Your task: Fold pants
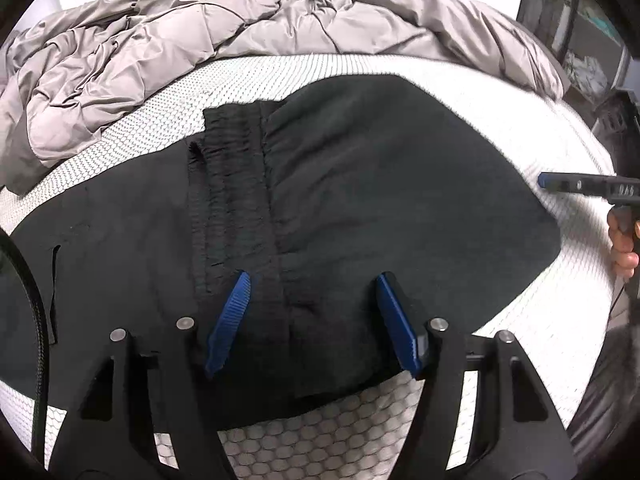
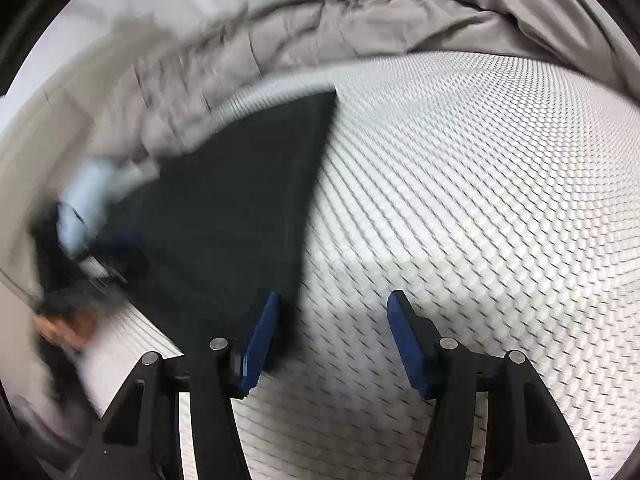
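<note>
Black pants (image 1: 380, 184) lie flat on the white honeycomb mattress (image 1: 320, 432), with the gathered waistband (image 1: 236, 184) running down the middle of the left wrist view. My left gripper (image 1: 312, 280) is open and empty, just above the waistband near the front edge. My right gripper (image 2: 334, 298) is open and empty, at the pants' right edge (image 2: 240, 208) over bare mattress (image 2: 480, 200). It also shows in the left wrist view (image 1: 544, 181) at the far right, beside the pants. The right wrist view is blurred.
A crumpled grey duvet (image 1: 180, 52) is piled along the back of the bed, also in the right wrist view (image 2: 400, 8). Dark furniture (image 1: 580, 40) stands at the far right. The hand with the left gripper (image 2: 68, 324) shows blurred at the left.
</note>
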`<action>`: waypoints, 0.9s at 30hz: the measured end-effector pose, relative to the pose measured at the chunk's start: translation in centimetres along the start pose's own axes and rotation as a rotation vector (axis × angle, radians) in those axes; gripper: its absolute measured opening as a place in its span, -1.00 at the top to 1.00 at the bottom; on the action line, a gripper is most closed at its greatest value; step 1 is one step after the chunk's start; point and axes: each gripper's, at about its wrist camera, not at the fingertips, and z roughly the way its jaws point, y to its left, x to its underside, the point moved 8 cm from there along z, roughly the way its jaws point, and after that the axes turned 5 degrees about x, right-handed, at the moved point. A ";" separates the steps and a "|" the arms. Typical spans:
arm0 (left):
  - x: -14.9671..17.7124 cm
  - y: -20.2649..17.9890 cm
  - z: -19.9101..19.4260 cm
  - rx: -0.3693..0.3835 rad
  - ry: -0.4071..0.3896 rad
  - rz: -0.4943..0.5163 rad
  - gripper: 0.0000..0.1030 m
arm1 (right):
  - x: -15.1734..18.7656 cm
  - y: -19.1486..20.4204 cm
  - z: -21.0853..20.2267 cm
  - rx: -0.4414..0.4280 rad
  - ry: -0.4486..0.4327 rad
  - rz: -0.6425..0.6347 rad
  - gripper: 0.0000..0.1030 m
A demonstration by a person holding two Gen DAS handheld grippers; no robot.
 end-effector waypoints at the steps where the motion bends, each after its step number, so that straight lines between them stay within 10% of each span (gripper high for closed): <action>1: -0.4 -0.2 -0.2 0.004 -0.014 -0.006 -0.21 | -0.7 0.3 -0.3 -0.051 -0.023 0.040 -0.14; 8: -2.3 0.4 0.2 -0.010 -0.050 -0.081 -0.21 | -3.0 1.8 4.5 -0.097 0.026 0.176 -0.13; 13: -2.0 1.0 0.4 0.008 -0.047 -0.098 -0.21 | -4.9 2.4 7.1 -0.034 0.011 0.150 0.63; 17: -1.6 2.3 -0.8 -0.030 -0.052 -0.098 -0.21 | -6.2 4.0 5.0 0.051 -0.073 0.022 0.69; 19: -1.0 4.3 -1.6 0.004 -0.041 -0.187 -0.21 | -5.7 3.1 6.5 0.164 -0.031 0.004 0.16; 27: 4.1 20.9 -10.0 -0.145 -0.251 -0.745 -0.22 | -5.6 2.7 4.2 0.199 -0.096 0.004 -0.36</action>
